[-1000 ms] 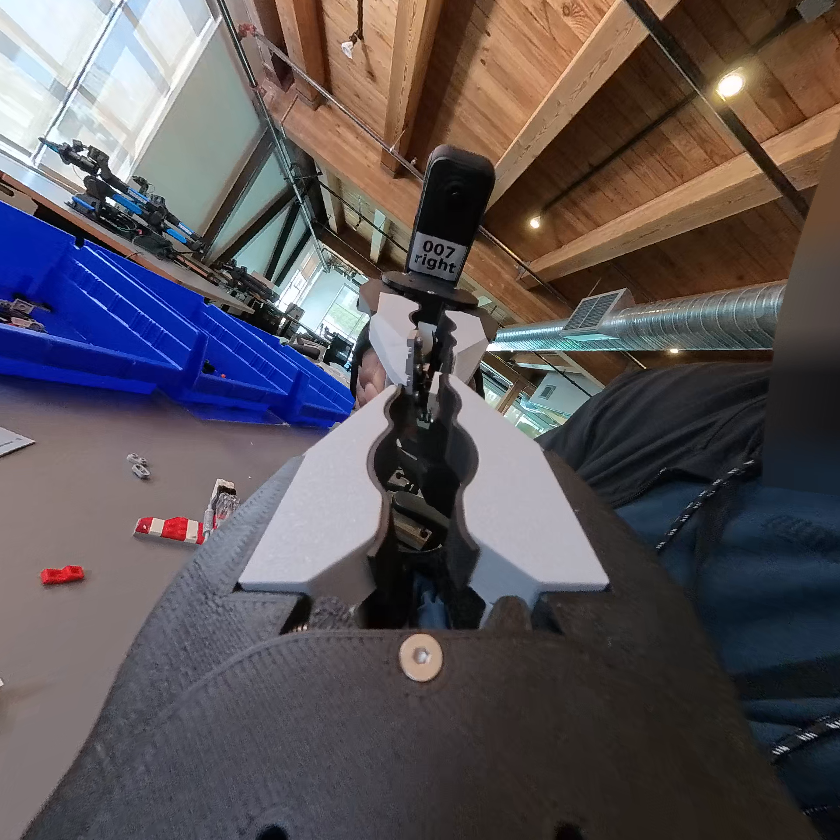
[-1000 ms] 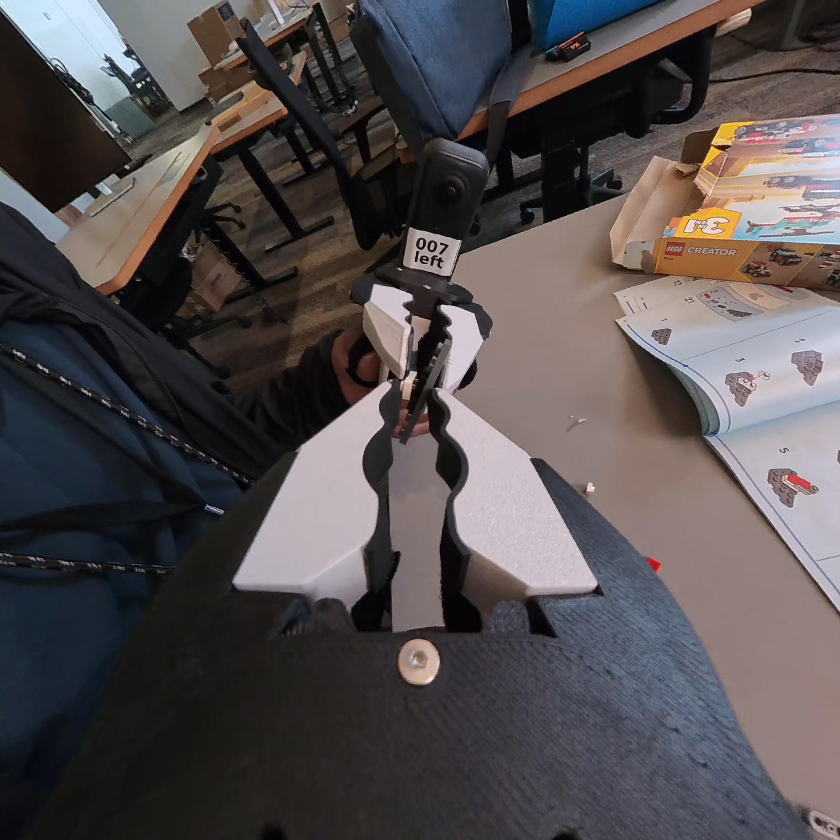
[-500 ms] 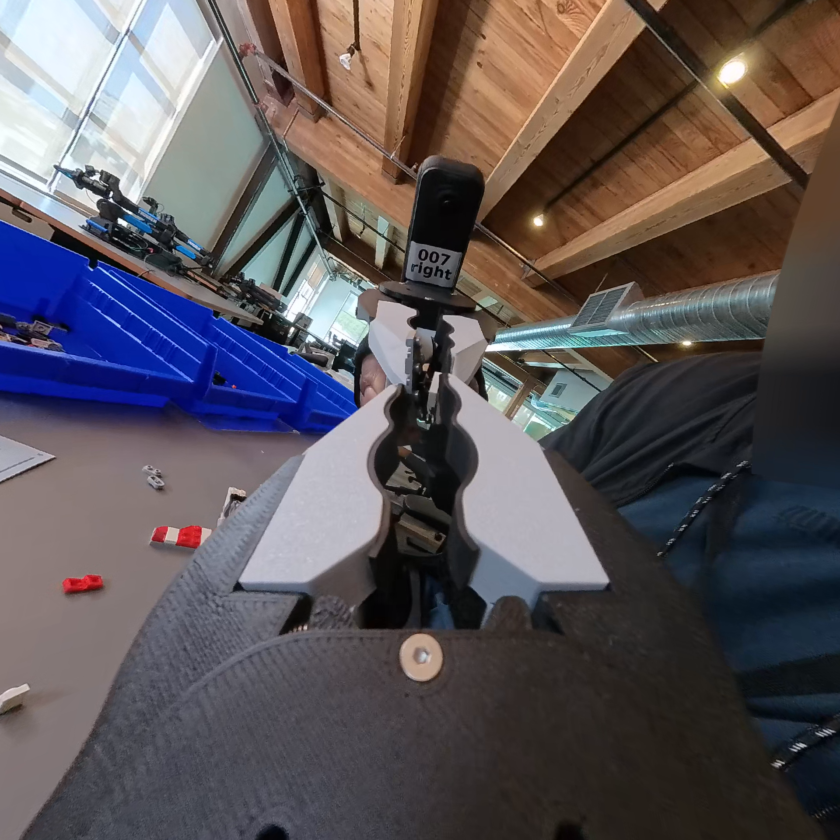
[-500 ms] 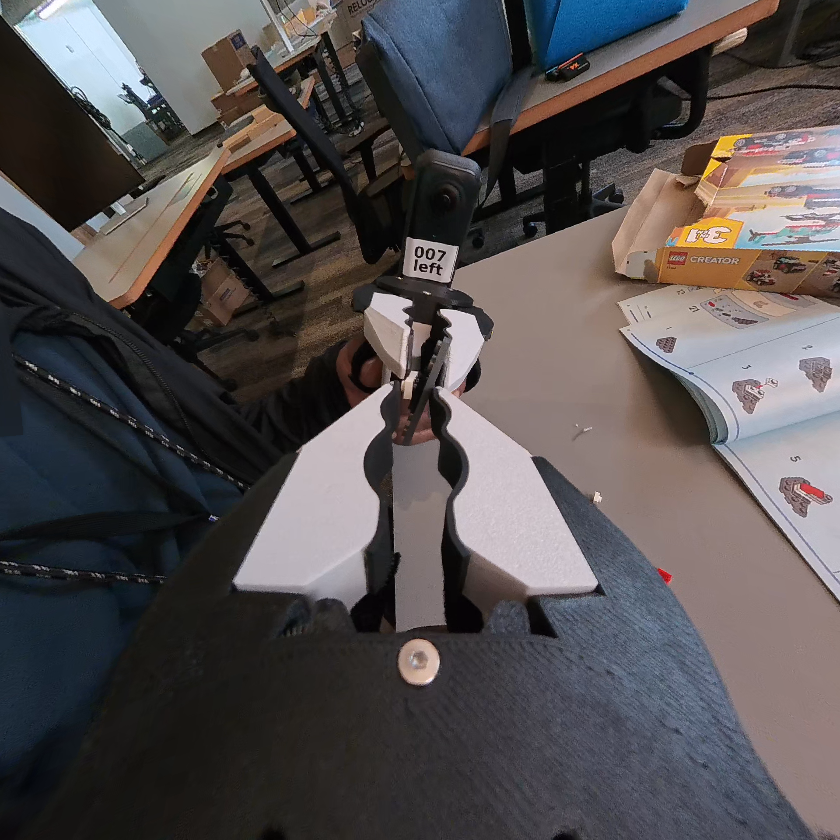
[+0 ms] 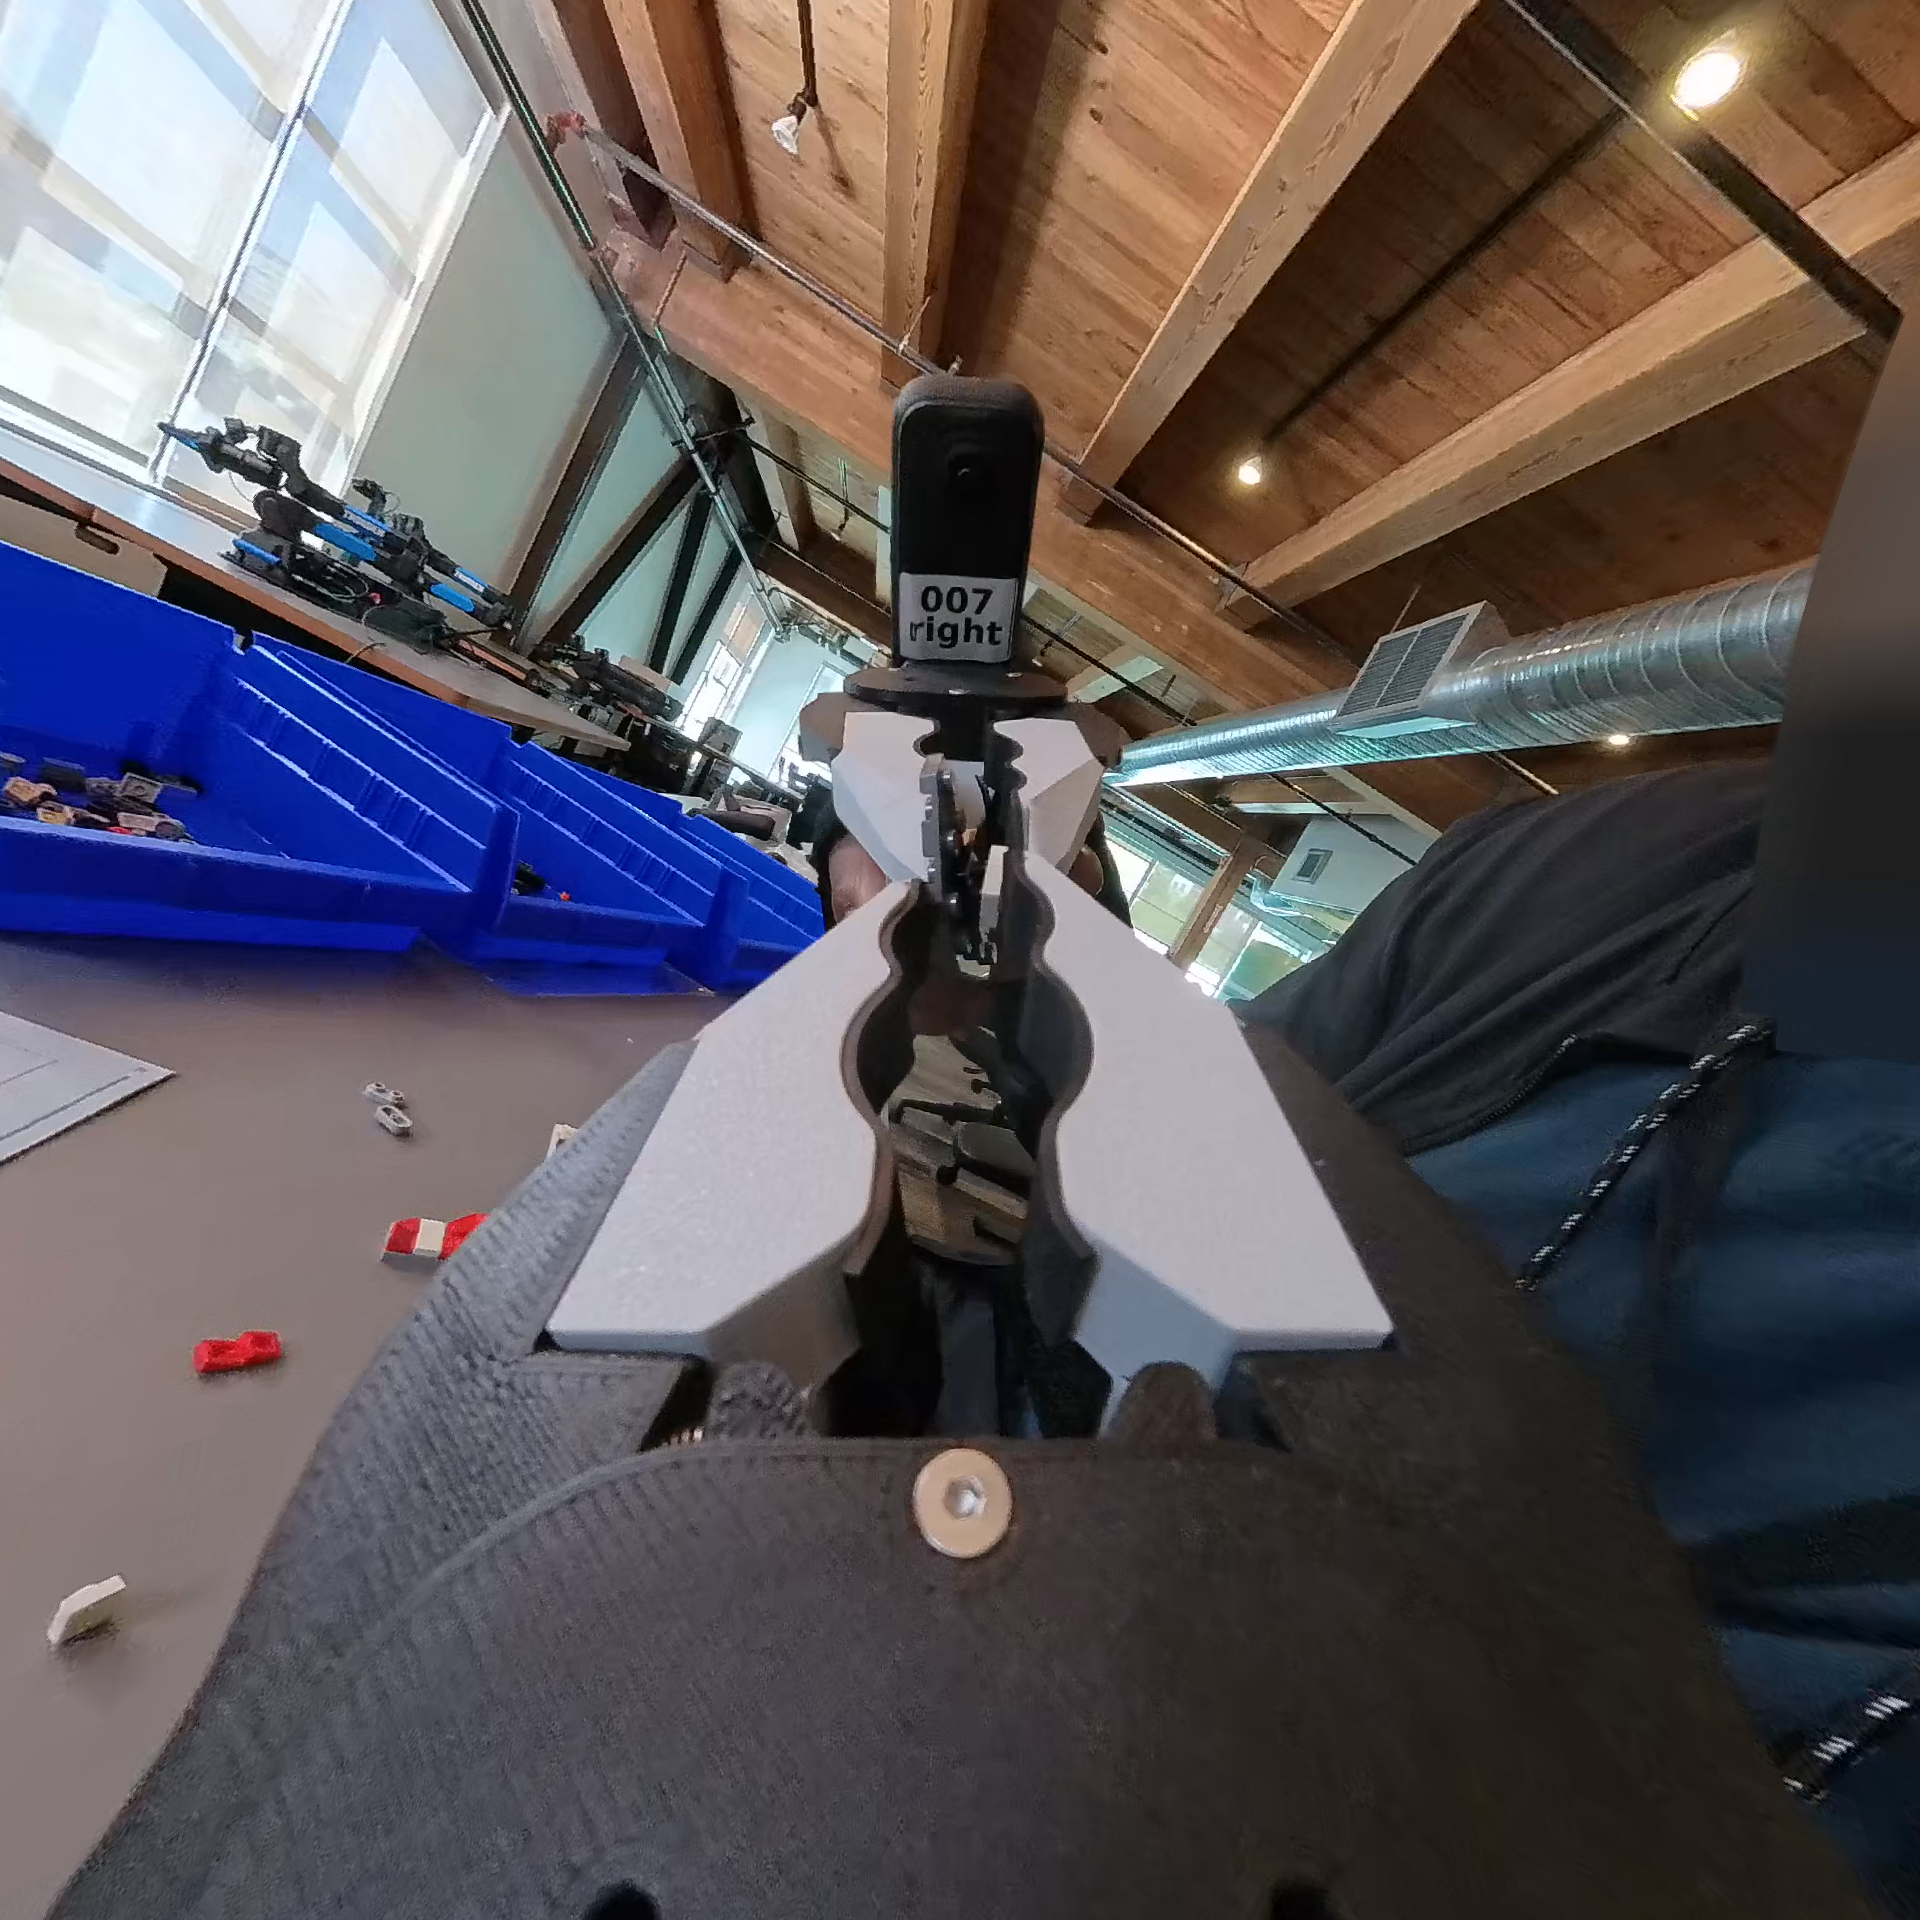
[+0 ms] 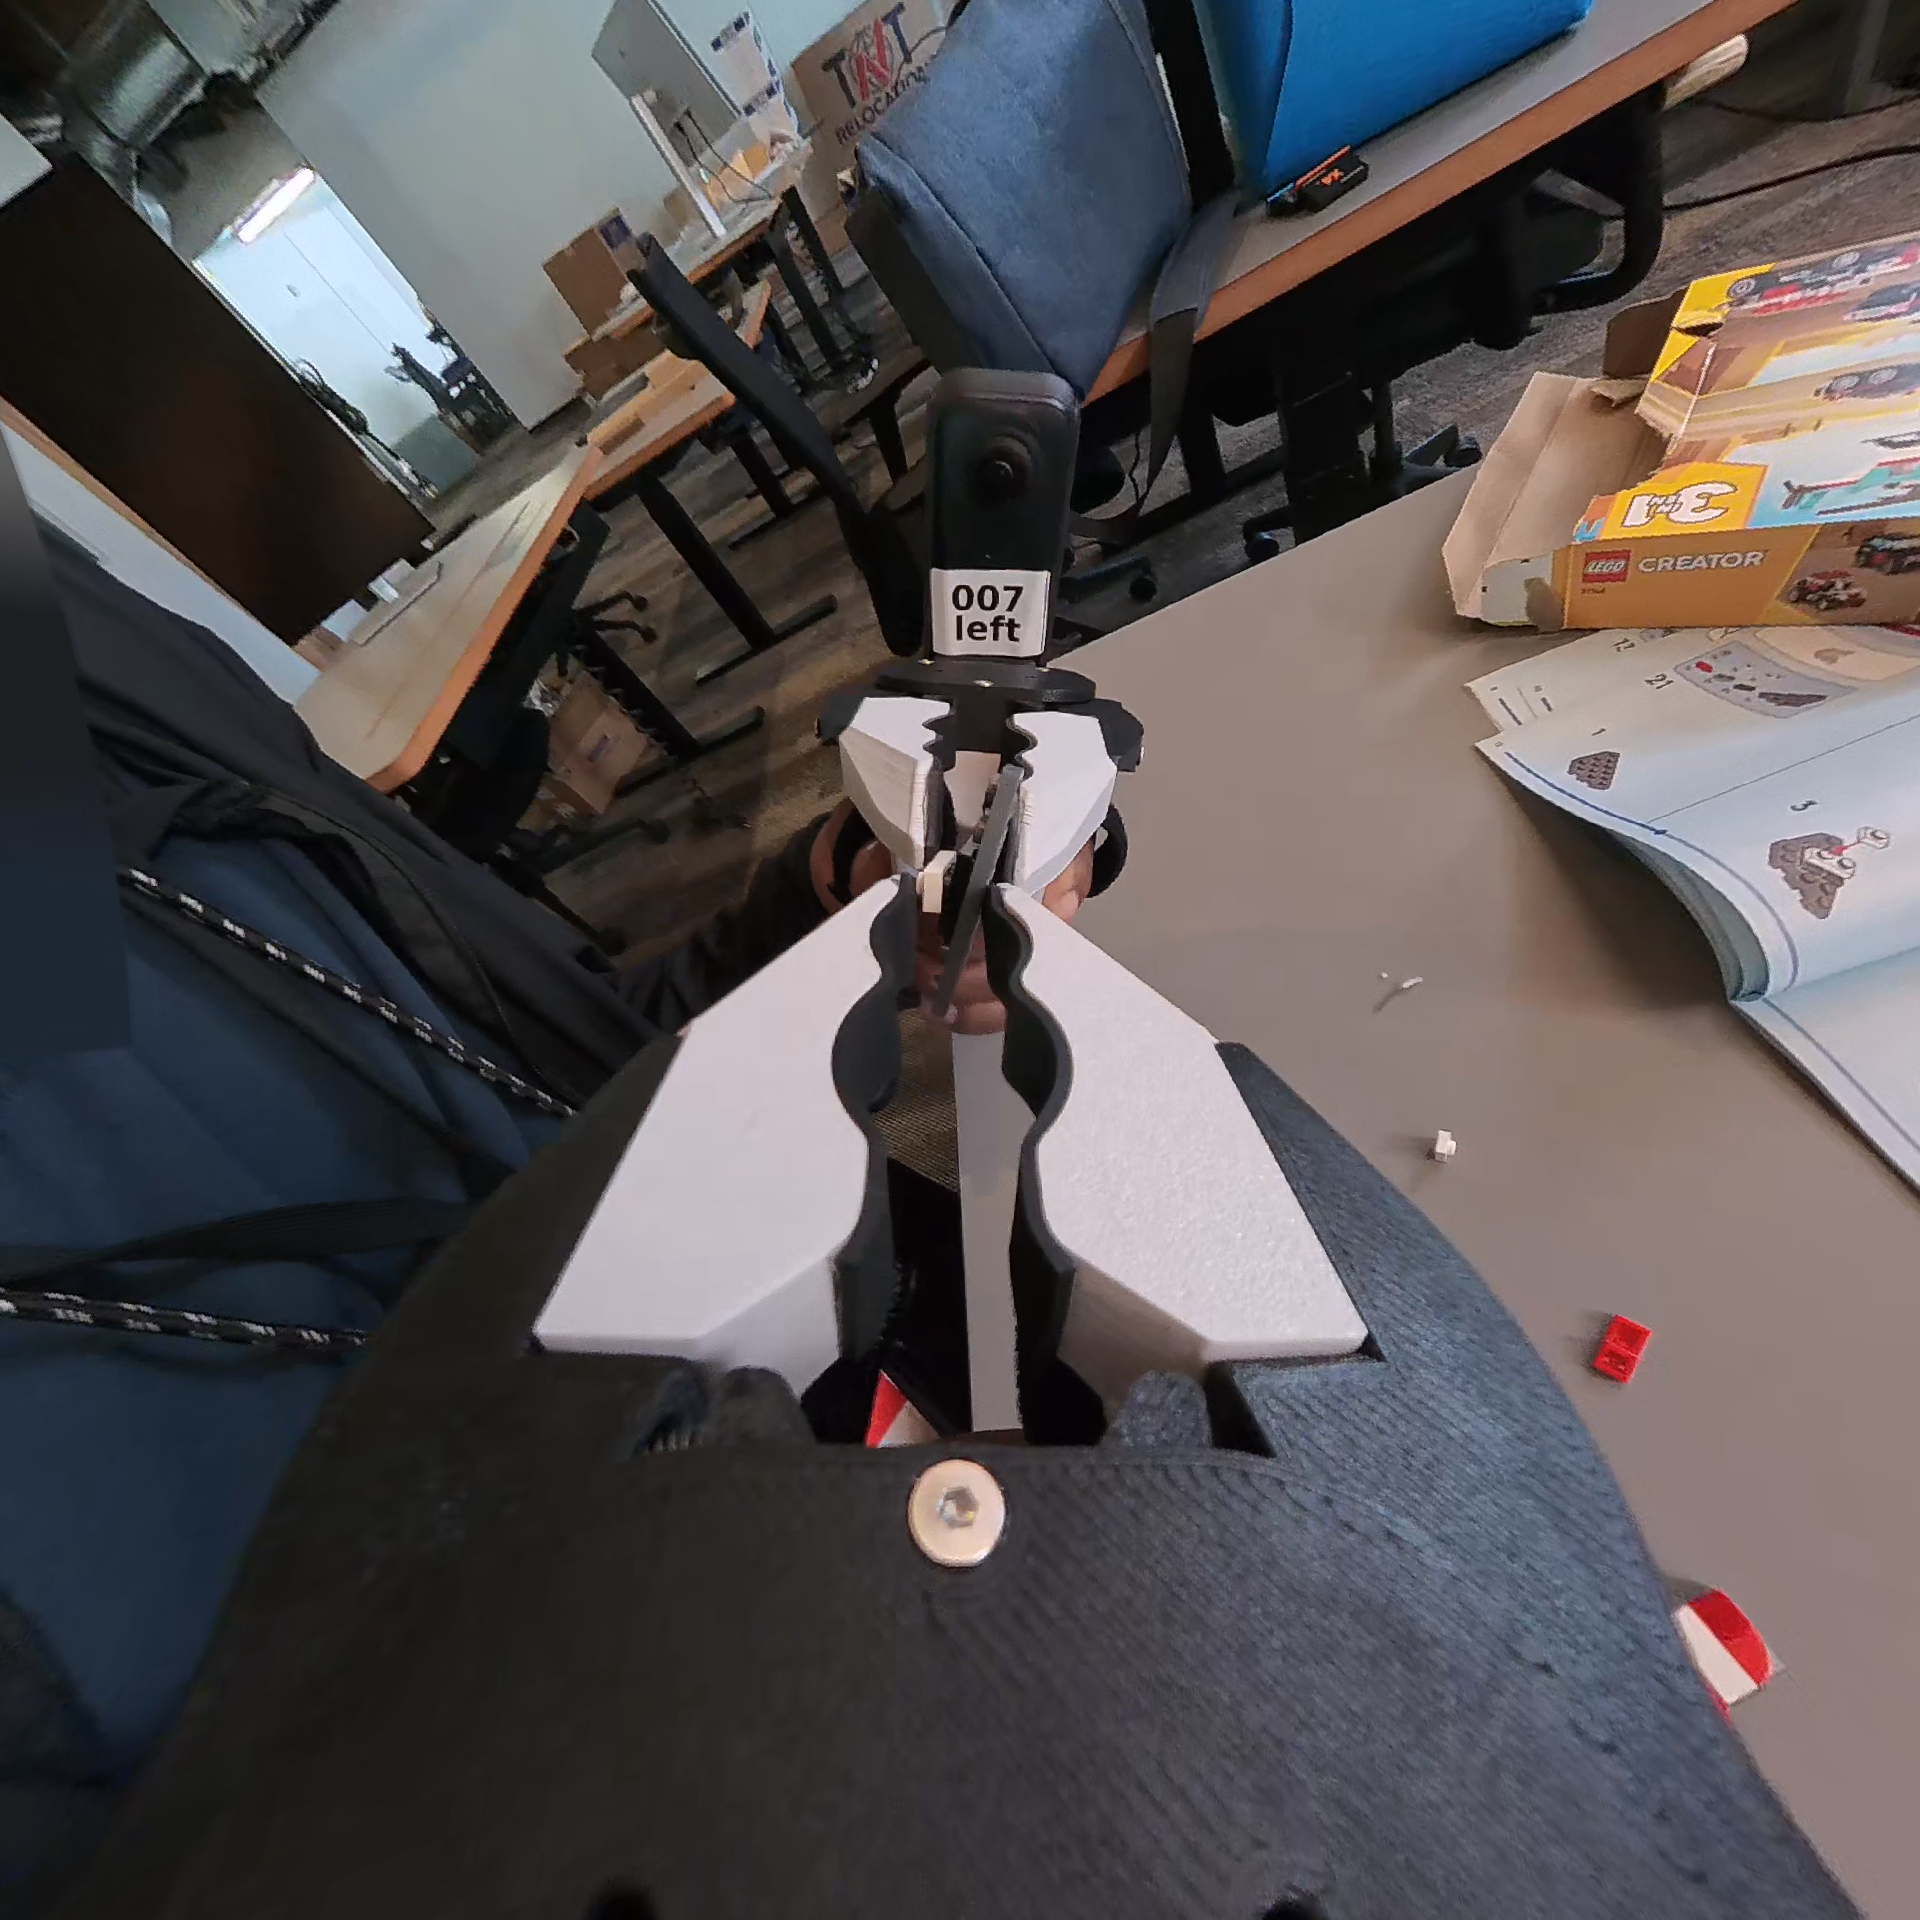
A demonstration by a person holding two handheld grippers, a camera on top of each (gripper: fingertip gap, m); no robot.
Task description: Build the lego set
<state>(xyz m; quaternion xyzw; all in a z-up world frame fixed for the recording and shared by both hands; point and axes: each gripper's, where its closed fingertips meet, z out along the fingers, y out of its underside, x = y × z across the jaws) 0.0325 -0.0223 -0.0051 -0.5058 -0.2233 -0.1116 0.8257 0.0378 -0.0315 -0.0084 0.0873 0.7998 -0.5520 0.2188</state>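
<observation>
My two grippers meet tip to tip above the grey table point(image 6: 1299, 831). My left gripper point(image 5: 968, 896) is shut on a dark grey lego build point(image 5: 961, 1179) that sits between its fingers. My right gripper point(image 6: 948, 896) is shut on a thin black plate point(image 6: 977, 883) that stands on edge, with a small white piece point(image 6: 935, 891) on its left side. The right gripper also shows in the left wrist view point(image 5: 966, 821), and the left gripper in the right wrist view point(image 6: 977, 800). Whether the plate and the build are joined is hidden by the fingers.
Blue bins point(image 5: 312, 831) stand at the back left. Loose red point(image 5: 237, 1351), red-and-white point(image 5: 426, 1238), grey point(image 5: 390, 1107) and white point(image 5: 88, 1608) pieces lie on the table. An open instruction booklet point(image 6: 1766, 831) and the set's box point(image 6: 1714, 540) lie at the right. A person's dark jacket point(image 6: 260, 1039) is close by. The grippers are tip to tip, or close to it.
Both grippers stay tip to tip while their views tilt. The right wrist view now shows more table, with red pieces at its right, and the white piece at the fingertips.
</observation>
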